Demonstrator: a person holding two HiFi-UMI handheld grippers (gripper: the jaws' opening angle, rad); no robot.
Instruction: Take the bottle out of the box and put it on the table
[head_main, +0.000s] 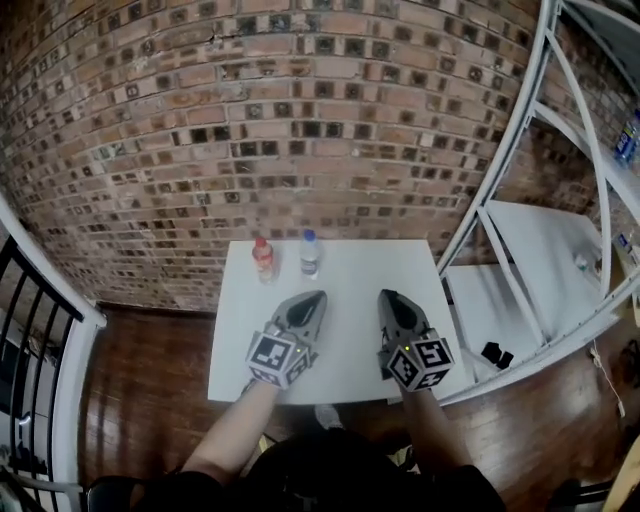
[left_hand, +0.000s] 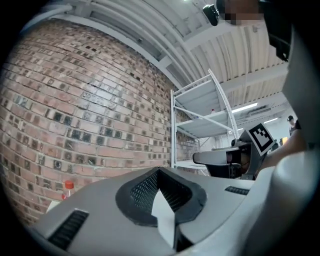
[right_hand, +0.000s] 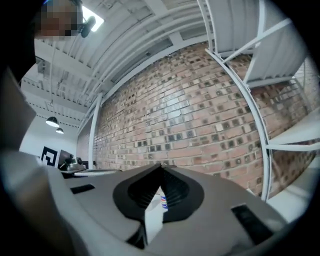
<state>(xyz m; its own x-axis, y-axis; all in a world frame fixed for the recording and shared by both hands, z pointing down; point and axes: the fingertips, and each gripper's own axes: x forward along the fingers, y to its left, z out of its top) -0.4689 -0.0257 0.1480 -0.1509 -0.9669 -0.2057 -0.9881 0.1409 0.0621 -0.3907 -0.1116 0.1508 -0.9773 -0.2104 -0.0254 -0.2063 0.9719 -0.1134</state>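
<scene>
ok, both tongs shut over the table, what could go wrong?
The red-capped plastic bottle and clear plastic water bottle stand close together near the white table's far edge: a sweep could topple either or push it off. The right tongs sit near the white metal shelf rack; a swing may clip it.

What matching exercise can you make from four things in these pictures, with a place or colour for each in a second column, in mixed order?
Column one
1. red-capped bottle
2. clear bottle
3. shelf rack
4. wooden floor

Column two
A. dark brown, around the table
B. white, to the right of the table
C. on the table near its far edge, the right one of two
D. on the table near its far edge, the left one of two

Pairs: 1-D, 2-C, 3-B, 4-A
</scene>
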